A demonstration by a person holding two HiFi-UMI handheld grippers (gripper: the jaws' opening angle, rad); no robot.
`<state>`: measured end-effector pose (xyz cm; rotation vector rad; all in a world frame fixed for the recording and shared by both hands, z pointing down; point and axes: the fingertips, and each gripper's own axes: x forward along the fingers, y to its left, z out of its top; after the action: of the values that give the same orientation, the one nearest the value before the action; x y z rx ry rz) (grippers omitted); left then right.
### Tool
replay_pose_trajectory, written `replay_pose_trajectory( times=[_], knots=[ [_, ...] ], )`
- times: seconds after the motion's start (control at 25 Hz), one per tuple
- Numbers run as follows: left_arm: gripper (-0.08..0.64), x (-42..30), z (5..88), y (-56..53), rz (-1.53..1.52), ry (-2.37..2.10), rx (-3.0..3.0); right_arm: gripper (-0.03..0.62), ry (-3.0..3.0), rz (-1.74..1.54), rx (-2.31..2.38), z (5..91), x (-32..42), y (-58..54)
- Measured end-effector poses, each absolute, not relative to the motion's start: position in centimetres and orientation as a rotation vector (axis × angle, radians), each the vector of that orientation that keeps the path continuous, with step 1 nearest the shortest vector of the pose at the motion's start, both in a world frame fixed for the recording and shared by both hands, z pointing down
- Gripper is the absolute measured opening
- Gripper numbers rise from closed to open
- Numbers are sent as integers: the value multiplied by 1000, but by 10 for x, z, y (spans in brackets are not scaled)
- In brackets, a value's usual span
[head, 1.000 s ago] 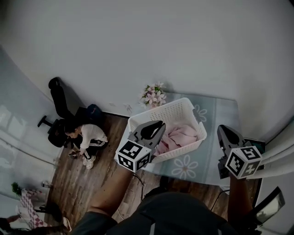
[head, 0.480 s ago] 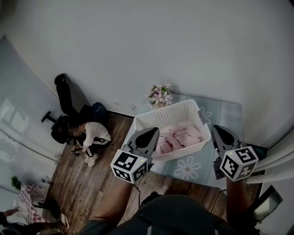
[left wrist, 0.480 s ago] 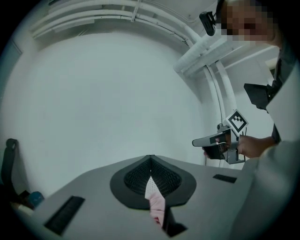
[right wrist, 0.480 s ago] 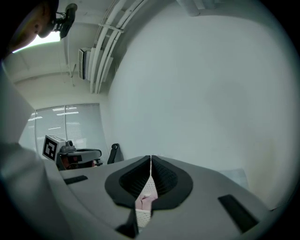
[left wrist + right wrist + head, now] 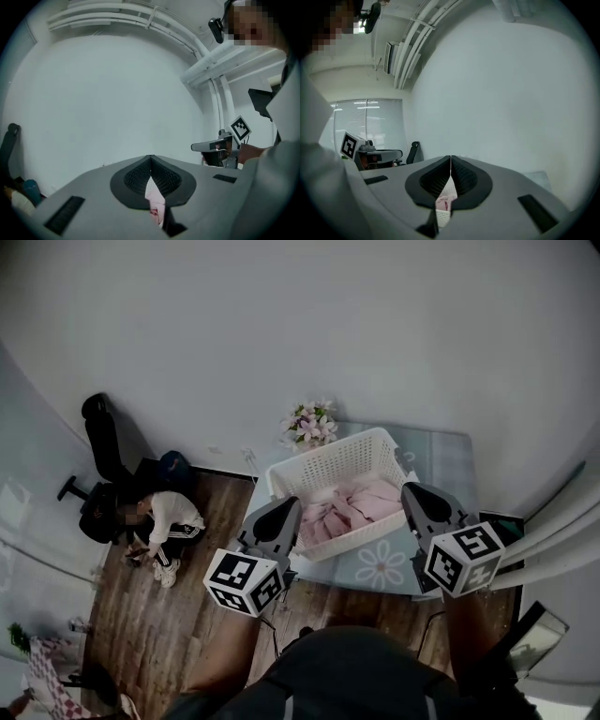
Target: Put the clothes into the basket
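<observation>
A white lattice basket stands on the table, and pink clothes lie inside it. My left gripper hangs shut and empty off the basket's front left corner. On the other side, my right gripper is shut and empty by the basket's front right corner. In the left gripper view the jaws meet at the tip, and the pink clothes show through the slit below. The right gripper view shows its jaws closed the same way, with the basket behind.
The table carries a pale cloth with flower prints. A bunch of flowers stands behind the basket. A person sits on the wooden floor to the left beside a black office chair. A dark flat object lies at the table's right.
Both grippers have drawn back from the basket towards me. The left one was over the basket's front left rim and now hangs beside it. The pink clothes stay in the basket.
</observation>
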<state>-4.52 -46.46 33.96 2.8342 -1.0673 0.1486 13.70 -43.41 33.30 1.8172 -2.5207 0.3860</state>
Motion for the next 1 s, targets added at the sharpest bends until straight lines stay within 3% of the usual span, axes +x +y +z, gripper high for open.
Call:
replay_pose_trajectory(
  times=[1.0],
  knots=[
    [9, -90, 323, -452, 58, -949, 2915, 14, -2444, 325, 1933, 298, 74, -413]
  ],
)
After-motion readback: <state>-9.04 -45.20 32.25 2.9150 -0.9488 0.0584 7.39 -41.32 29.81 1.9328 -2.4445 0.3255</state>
